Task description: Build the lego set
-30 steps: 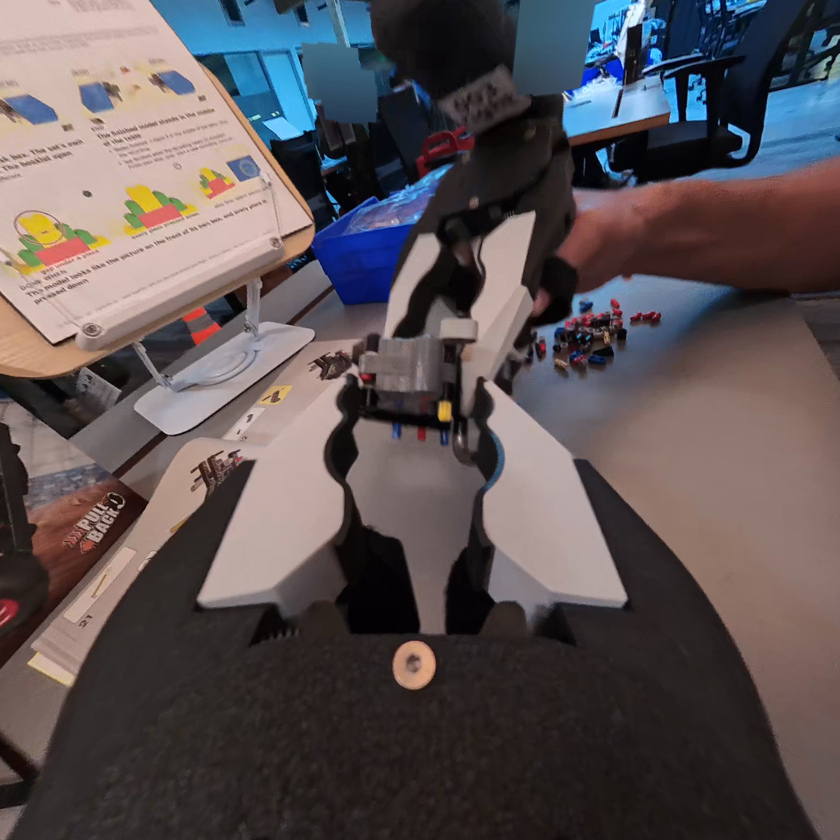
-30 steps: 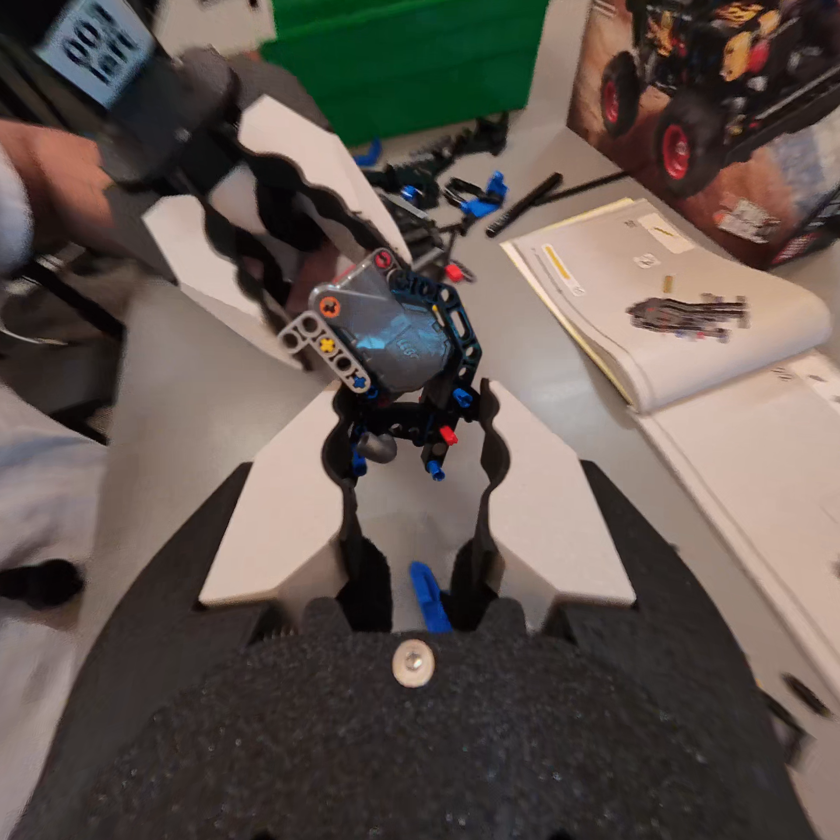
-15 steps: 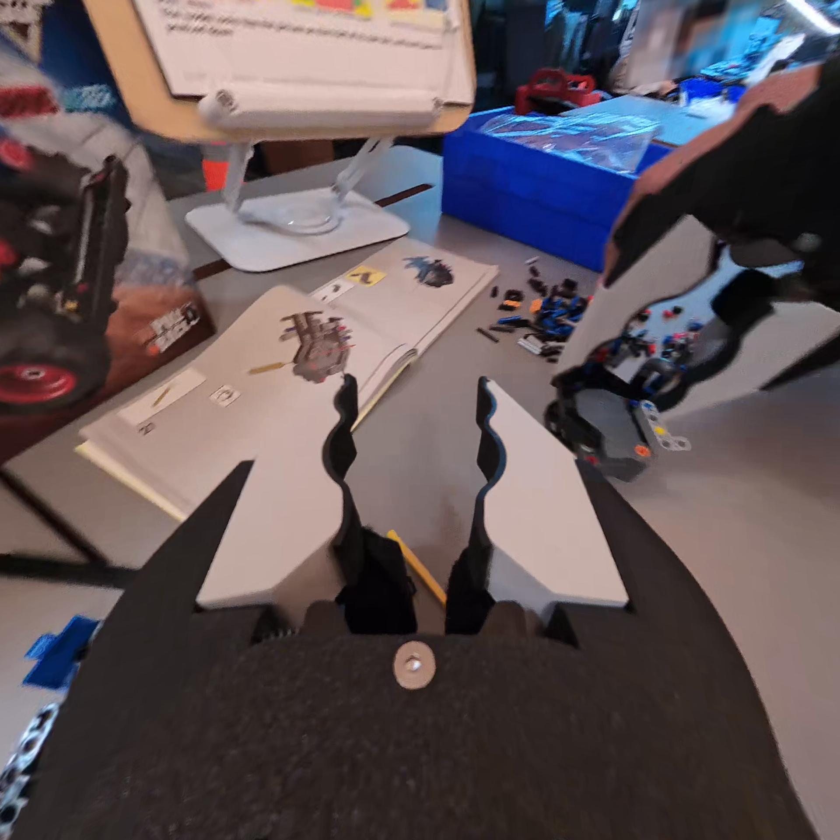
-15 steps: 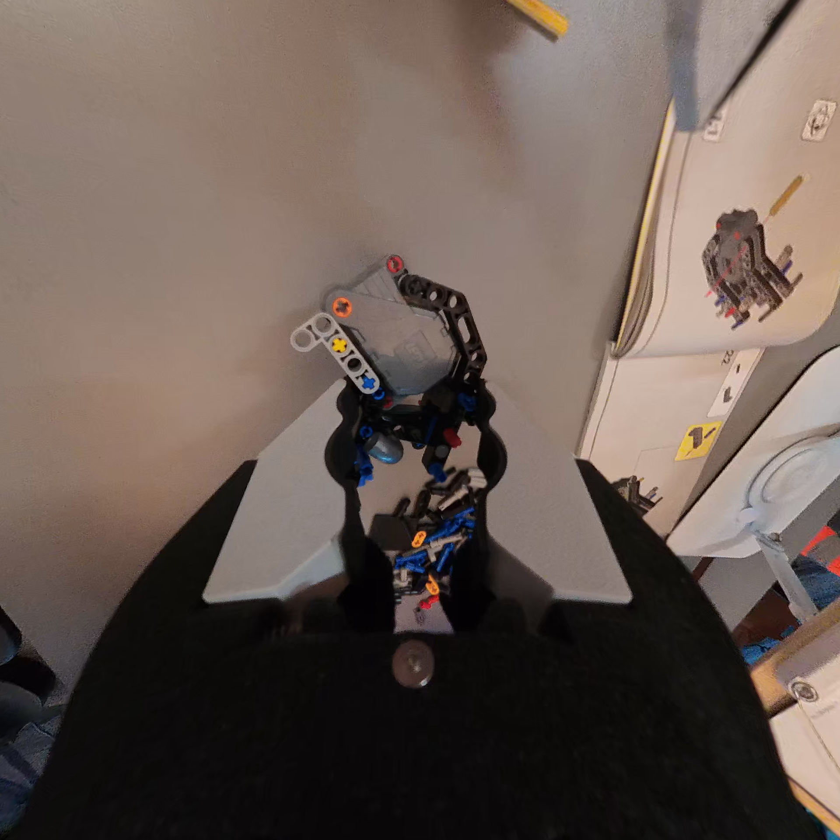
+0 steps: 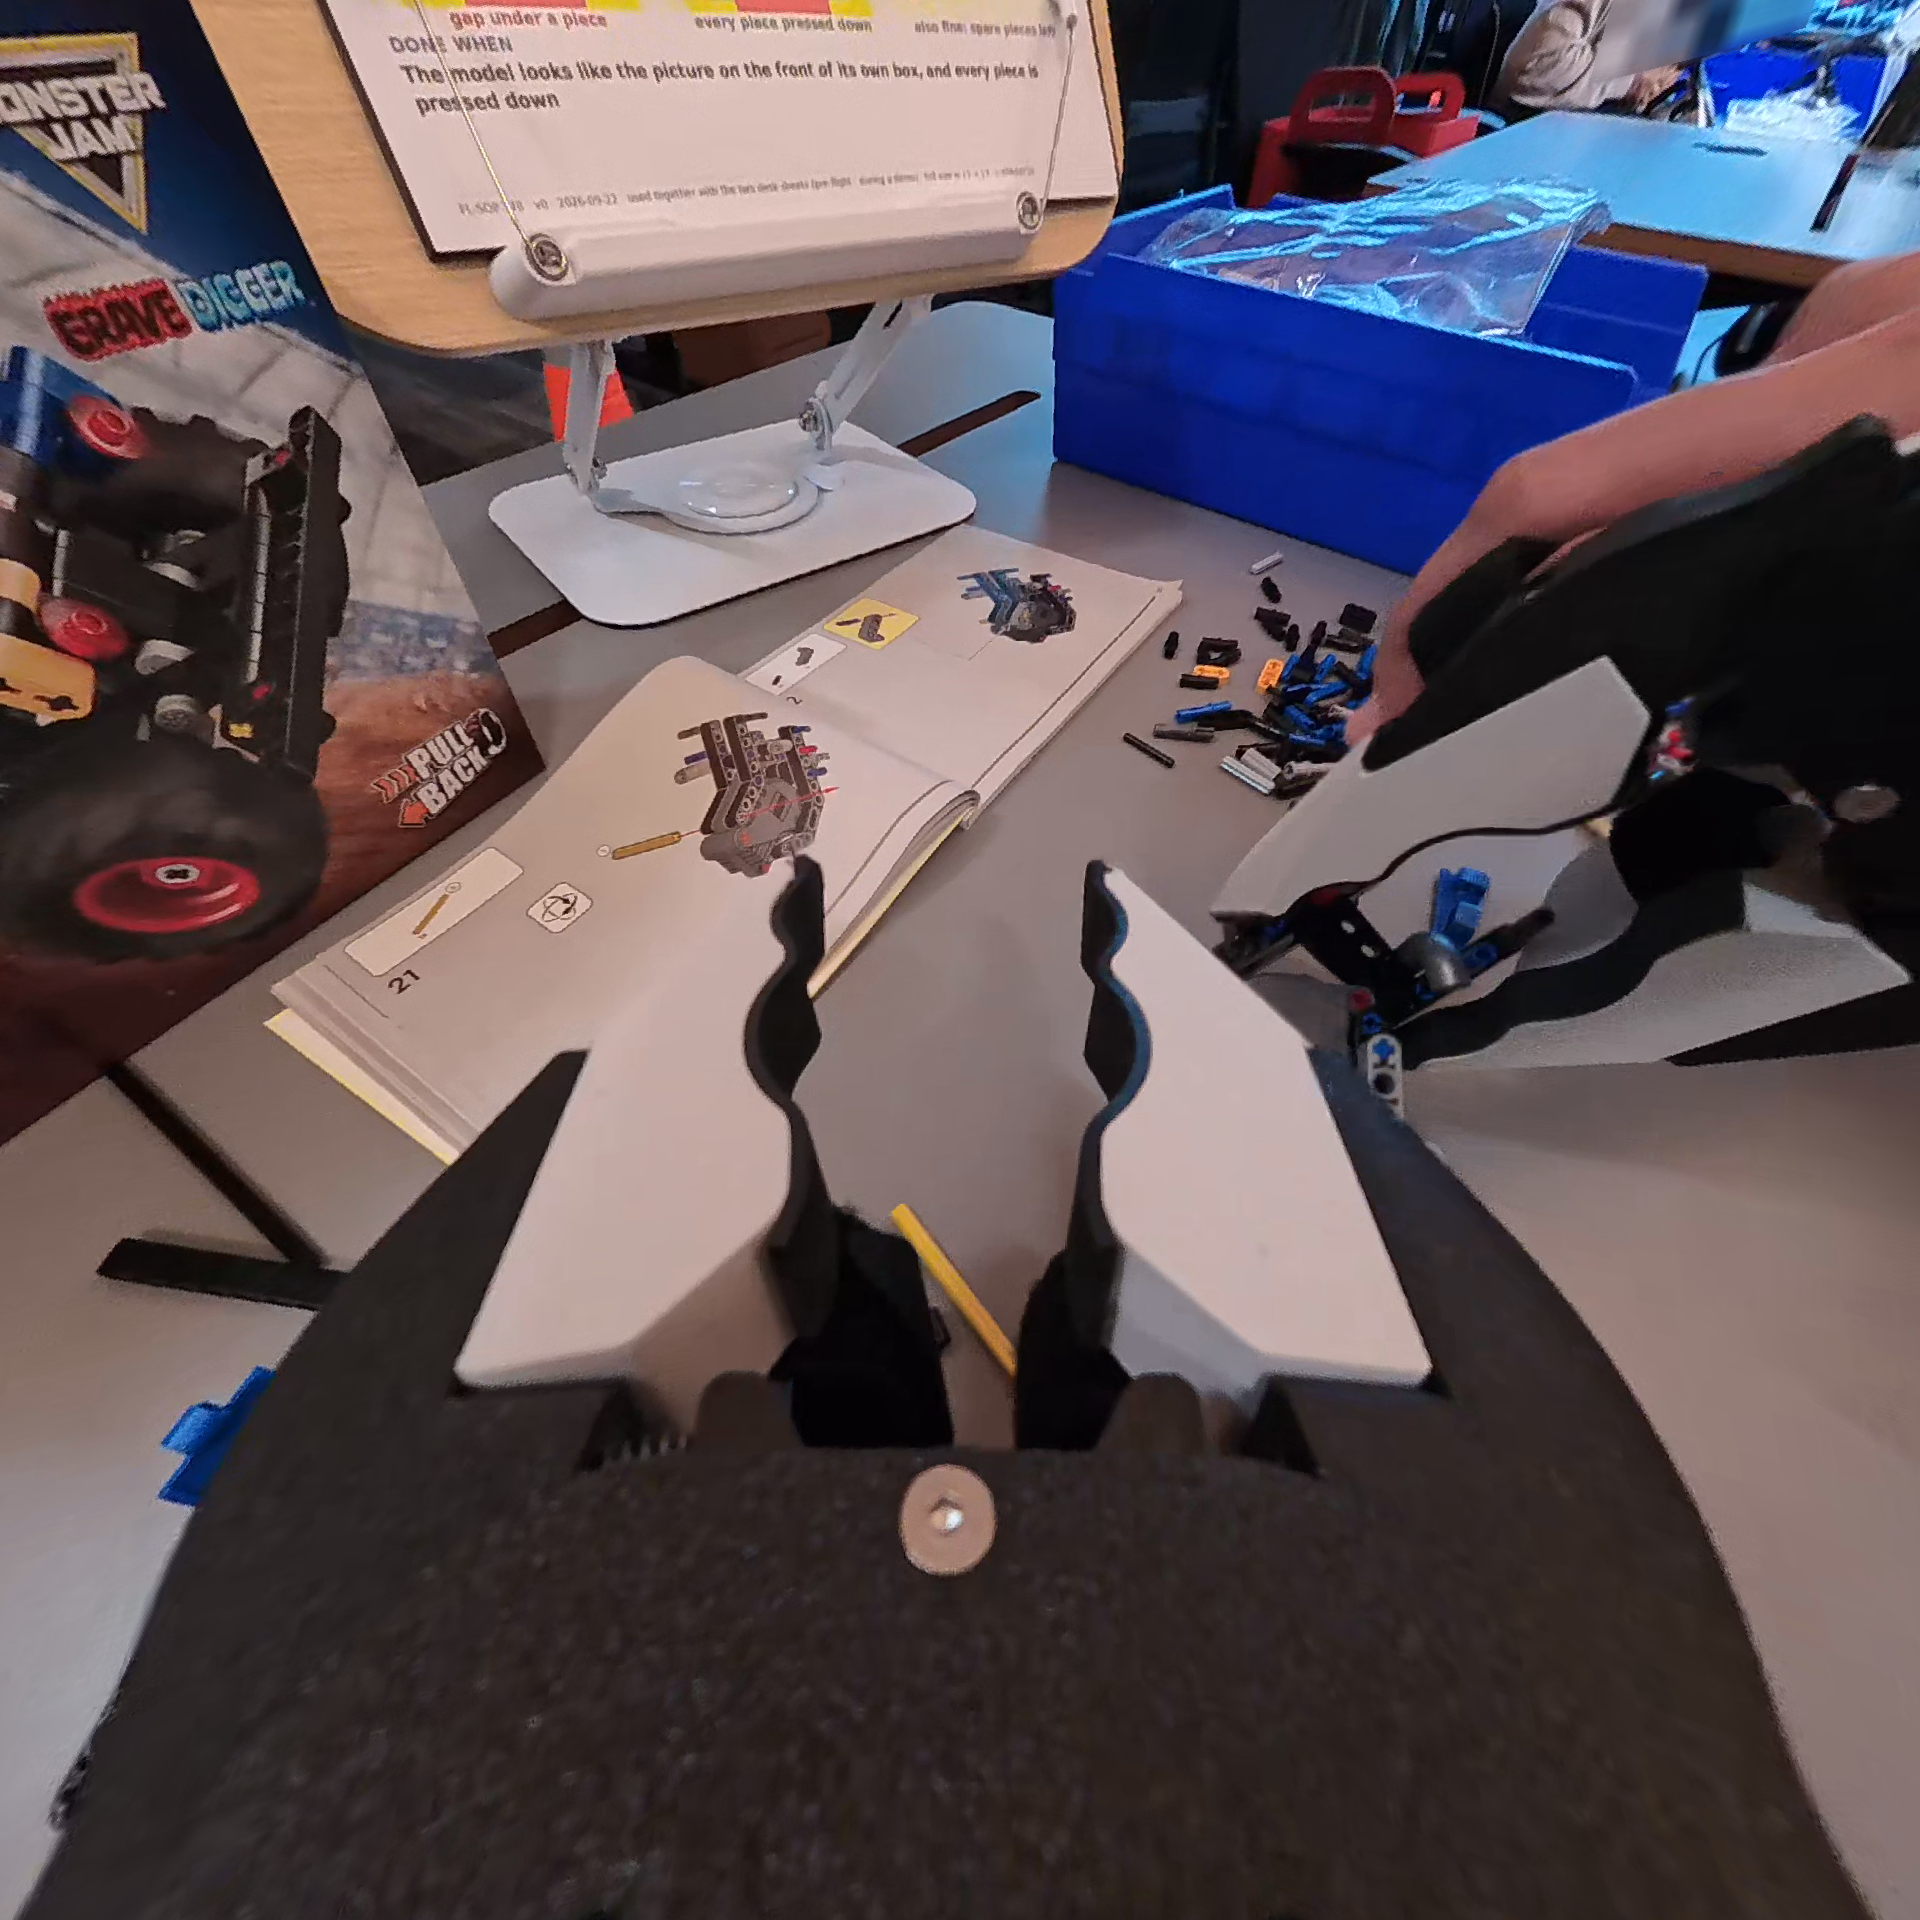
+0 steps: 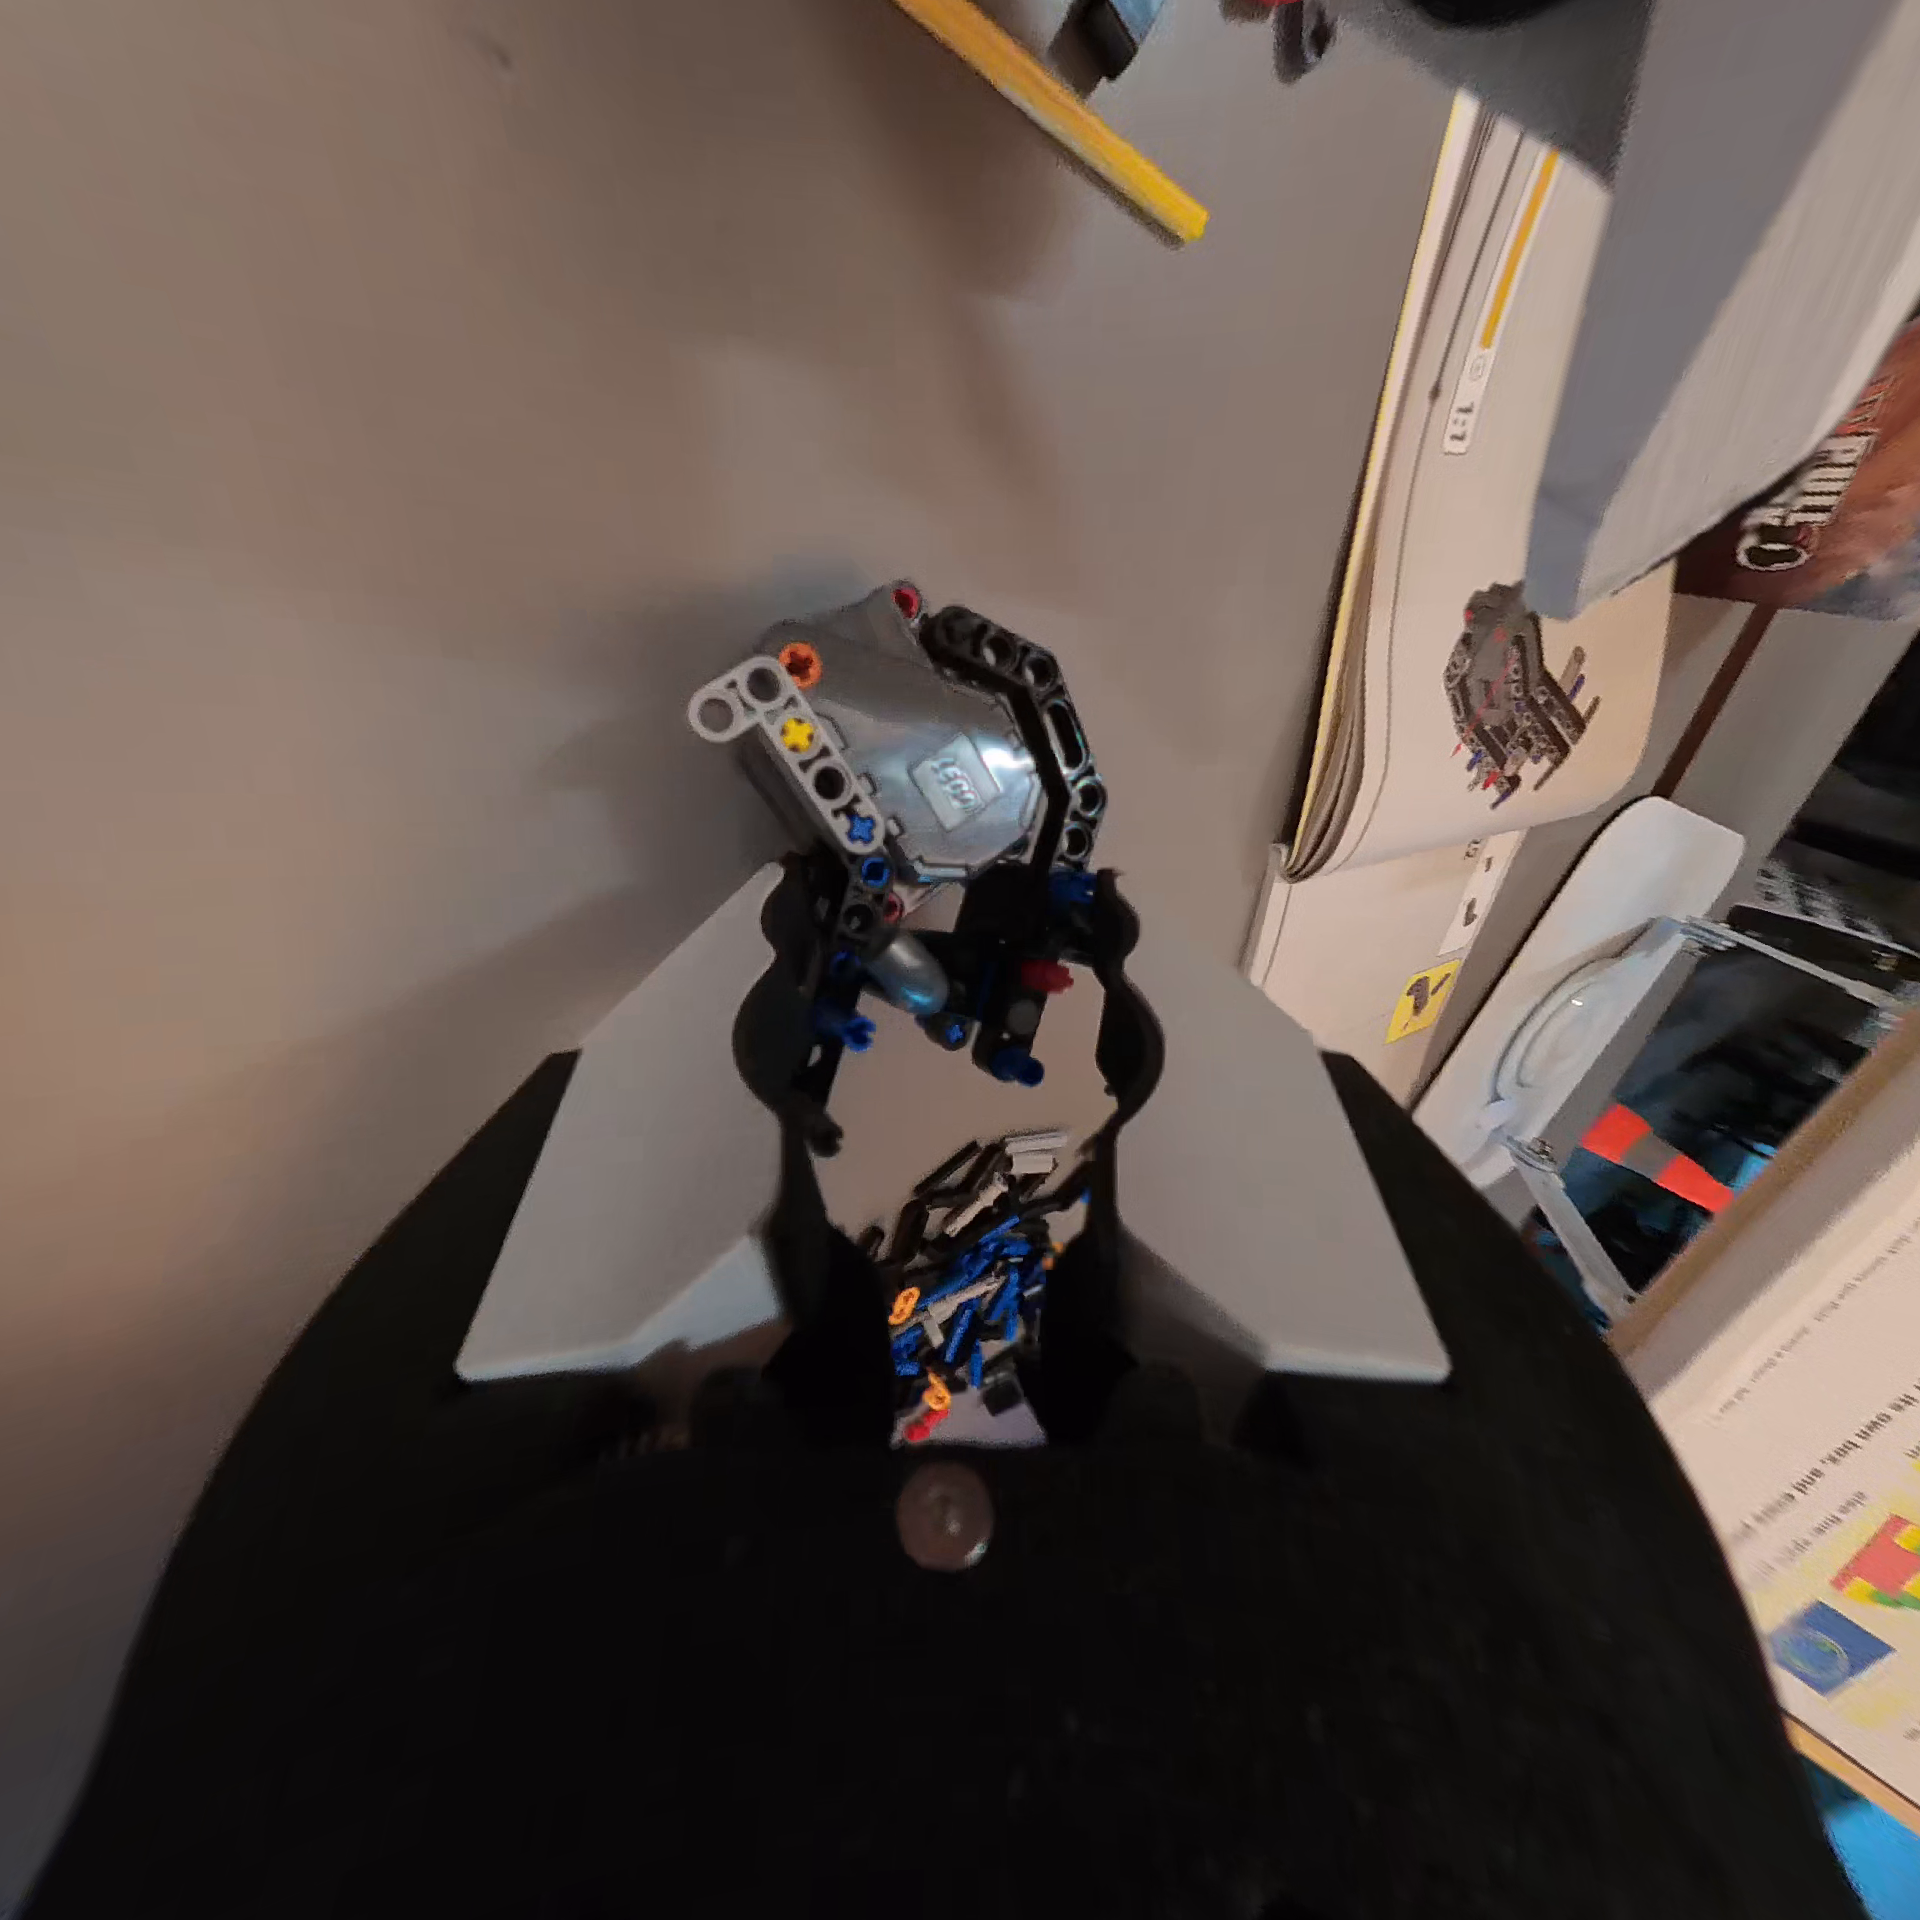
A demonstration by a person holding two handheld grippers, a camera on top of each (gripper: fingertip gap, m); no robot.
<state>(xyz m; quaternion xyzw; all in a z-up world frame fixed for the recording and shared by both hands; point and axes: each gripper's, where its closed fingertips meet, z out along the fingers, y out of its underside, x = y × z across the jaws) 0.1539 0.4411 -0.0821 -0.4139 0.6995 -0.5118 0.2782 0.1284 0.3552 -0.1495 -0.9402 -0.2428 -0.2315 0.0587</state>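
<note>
The half-built lego model (image 6: 914,790), a grey block framed by black beams with blue, red and yellow pins, sits clamped at its lower end between the tips of the right gripper (image 6: 940,914), close above the grey table (image 6: 364,520). Seen from the left wrist camera, that same gripper (image 5: 1382,966) comes in from the right side, held by a person's hand (image 5: 1621,499), with the model (image 5: 1392,956) between its white fingers. The left gripper (image 5: 951,894) hangs above the table with its jaws apart and nothing between them. A thin yellow rod (image 5: 951,1288) lies on the table under its fingers. Just beyond lies the open instruction booklet (image 5: 727,810), and to its right a heap of small loose pieces (image 5: 1268,696), black, blue and orange. Behind them stand a blue bin (image 5: 1330,416), a white-footed document stand (image 5: 727,520) and, at the left, the set's box (image 5: 156,644).
</note>
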